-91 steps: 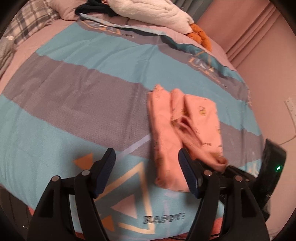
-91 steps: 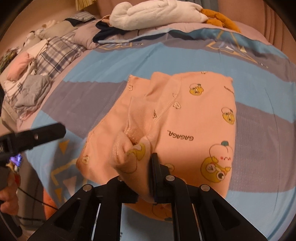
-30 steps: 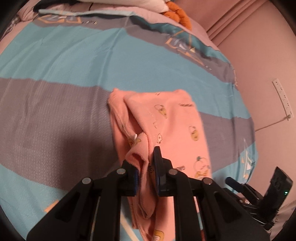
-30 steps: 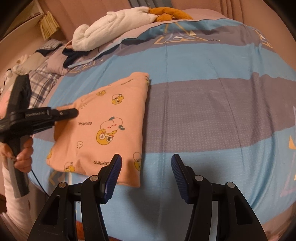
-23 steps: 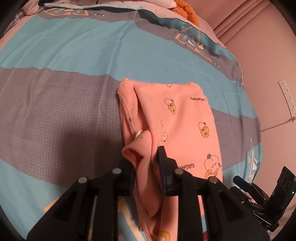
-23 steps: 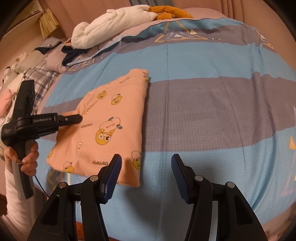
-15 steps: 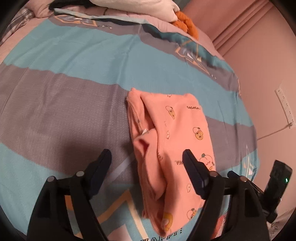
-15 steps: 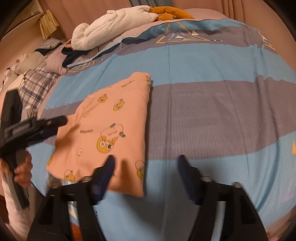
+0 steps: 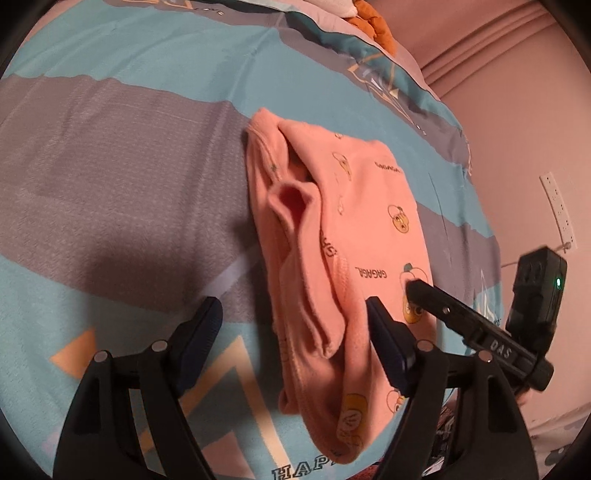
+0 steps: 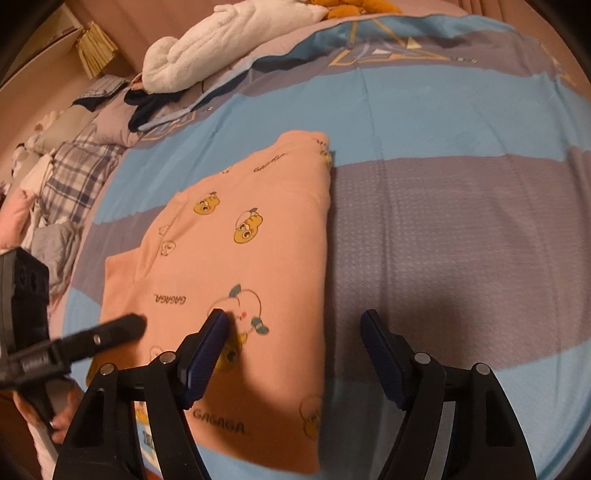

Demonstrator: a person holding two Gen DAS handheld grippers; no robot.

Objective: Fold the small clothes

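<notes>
A pink child's garment (image 9: 369, 221) printed with yellow cartoon faces lies folded on the striped bedspread (image 9: 110, 184). Its left side is bunched into loose ridges. My left gripper (image 9: 291, 317) is open, low over the garment's near left edge, with the bunched fold between its fingers but not pinched. In the right wrist view the garment (image 10: 240, 266) looks flat and smooth. My right gripper (image 10: 293, 321) is open astride its near right edge, one pad over the cloth, the other over the bedspread (image 10: 461, 221). Each view shows the other gripper's finger (image 9: 436, 302) (image 10: 110, 332) over the cloth.
A white plush blanket (image 10: 229, 40) and an orange soft toy (image 10: 354, 7) lie at the head of the bed. Plaid and grey clothes (image 10: 74, 173) are piled along the left side. A hand (image 10: 59, 424) holds the left tool. A socket strip (image 9: 557, 210) hangs on the right wall.
The left gripper let go of the pinched fold and opened wide; the fold dropped onto the garment. The right gripper widened. Both came lower and closer over the garment's near end.
</notes>
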